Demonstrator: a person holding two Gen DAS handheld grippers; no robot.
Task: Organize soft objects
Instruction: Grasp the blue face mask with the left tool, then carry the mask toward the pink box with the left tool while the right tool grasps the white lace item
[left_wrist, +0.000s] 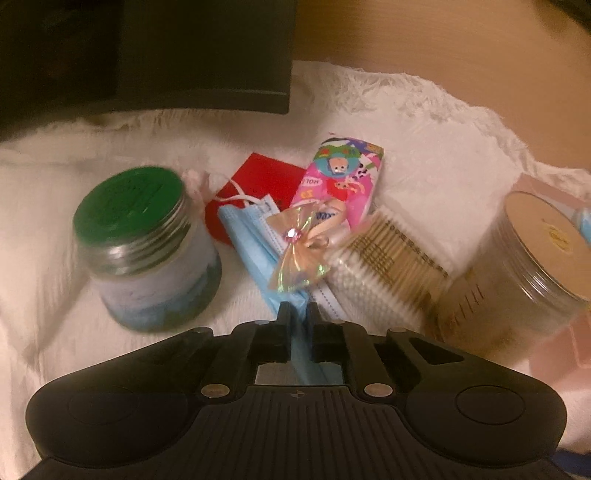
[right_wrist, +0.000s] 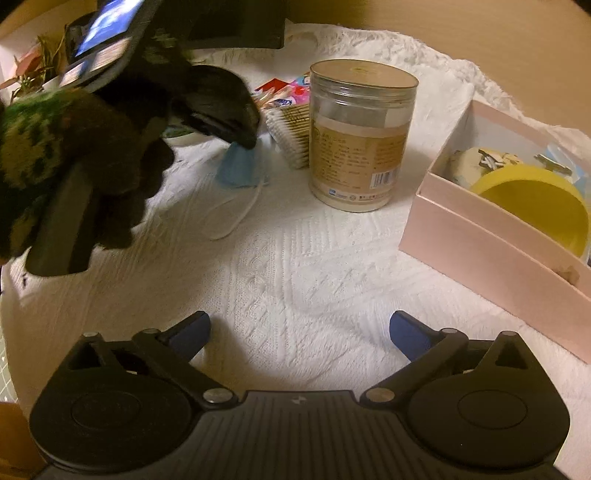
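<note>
The left gripper (left_wrist: 298, 308) is clenched on a folded light-blue paper face mask (left_wrist: 255, 236) lying on white textured cloth (right_wrist: 295, 258). The right gripper (right_wrist: 300, 330) hangs released, jaws wide, over bare cloth.

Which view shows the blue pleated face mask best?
The left wrist view: the blue pleated face mask lies lengthwise ahead, its near end pinched in the shut left gripper. The right wrist view shows only a blurred blue bunch below that gripper, plus its white ear loop.
</note>
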